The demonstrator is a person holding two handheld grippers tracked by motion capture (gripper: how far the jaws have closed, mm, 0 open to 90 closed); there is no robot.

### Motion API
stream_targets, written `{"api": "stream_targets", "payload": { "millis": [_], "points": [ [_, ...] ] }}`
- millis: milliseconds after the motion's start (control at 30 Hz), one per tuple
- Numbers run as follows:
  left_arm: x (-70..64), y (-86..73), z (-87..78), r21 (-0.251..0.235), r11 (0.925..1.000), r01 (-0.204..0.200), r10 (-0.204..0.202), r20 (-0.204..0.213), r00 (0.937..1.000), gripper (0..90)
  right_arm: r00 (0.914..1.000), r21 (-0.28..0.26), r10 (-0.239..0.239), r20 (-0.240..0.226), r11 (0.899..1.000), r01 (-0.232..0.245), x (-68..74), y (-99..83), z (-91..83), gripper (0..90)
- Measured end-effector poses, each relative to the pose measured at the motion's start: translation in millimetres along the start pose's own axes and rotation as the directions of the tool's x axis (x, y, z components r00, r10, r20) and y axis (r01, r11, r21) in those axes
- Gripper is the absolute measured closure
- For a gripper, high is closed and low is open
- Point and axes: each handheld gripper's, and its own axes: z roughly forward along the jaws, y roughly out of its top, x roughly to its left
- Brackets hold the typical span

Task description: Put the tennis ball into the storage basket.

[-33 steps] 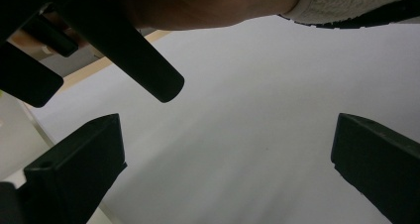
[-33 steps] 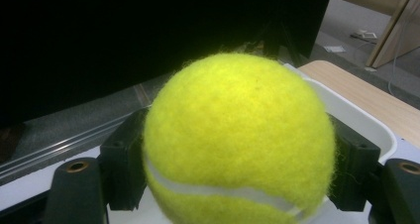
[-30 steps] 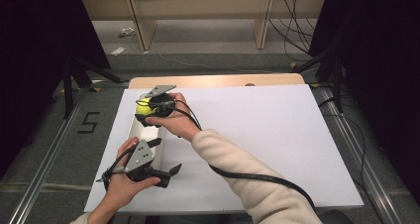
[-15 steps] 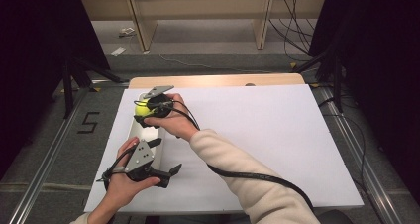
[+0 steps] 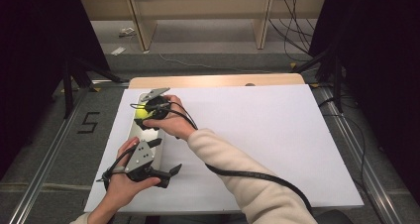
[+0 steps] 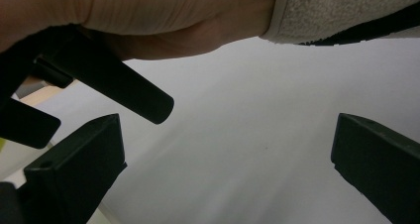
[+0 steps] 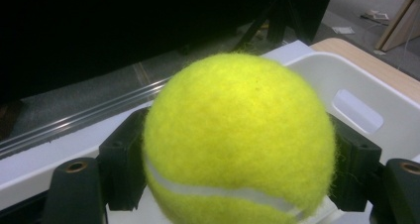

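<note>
White sheeting covers the table (image 5: 257, 135), with a bare wooden strip along its far edge and dark floor and shelving beyond. At the left of the sheet stands a long white tray (image 5: 133, 130), its rim and a slotted handle cutout (image 7: 356, 110) visible in the right gripper view. Nearest the person, the left gripper (image 5: 166, 174) rests low beside the tray's near end with its jaws spread wide and nothing between them; the left gripper view confirms bare sheet between the two black jaws. Further along the tray, the right gripper (image 5: 143, 116) is clamped on the tennis ball (image 7: 237, 140), one jaw pressing each side at the ball's widest line, holding it over the tray's far half; whether the ball touches the tray floor cannot be told. The ball should handle as light, with a felt surface that resists slipping and a shell that yields slightly under pressure; a hold across the widest line is the secure one, since an off-centre hold could squeeze it out. Compared with one second ago, both grippers and the ball occupy the same positions; no shift is discernible.
</note>
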Motion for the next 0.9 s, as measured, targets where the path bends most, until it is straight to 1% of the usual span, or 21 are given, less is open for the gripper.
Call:
{"api": "stream_targets", "payload": {
  "millis": [100,333,400,533,633,733,900],
  "points": [
    [0.0,0.1,-0.2,-0.002,1.0000,-0.001,0.001,-0.002,1.0000,0.0,1.0000,0.011,-0.001,-0.001,1.000,0.001,0.0,-1.6,2.7,26.0],
    [-0.2,0.2,0.1,-0.001,1.0000,-0.002,0.002,-0.001,1.0000,0.0,1.0000,0.015,-0.003,-0.003,1.000,0.003,-1.6,-3.0,6.7,25.8],
    [-0.3,0.1,0.2,-0.001,1.0000,-0.002,0.002,0.001,1.0000,0.0,1.0000,0.027,-0.007,-0.004,1.000,0.007,-2.0,-3.6,7.0,25.7],
    [-0.4,0.1,0.3,-0.001,1.0000,-0.002,0.002,0.002,1.0000,0.0,1.0000,0.032,-0.008,0.003,0.999,0.008,-1.7,-4.8,8.9,25.3],
    [-0.3,0.1,0.1,-0.001,1.0000,-0.002,0.002,0.000,1.0000,0.0,0.9997,0.037,-0.019,0.013,0.999,0.019,-1.6,-5.3,10.0,24.8],
    [-0.4,0.1,0.1,-0.001,1.0000,-0.002,0.002,0.000,1.0000,0.0,0.9997,0.027,-0.017,0.016,0.999,0.017,-1.9,-4.7,10.6,24.1],
    [-0.4,0.1,0.1,-0.001,1.0000,-0.002,0.002,0.000,1.0000,0.0,0.9996,0.008,-0.024,0.016,1.000,0.024,-1.8,-1.0,8.3,20.0]
  ]
}}
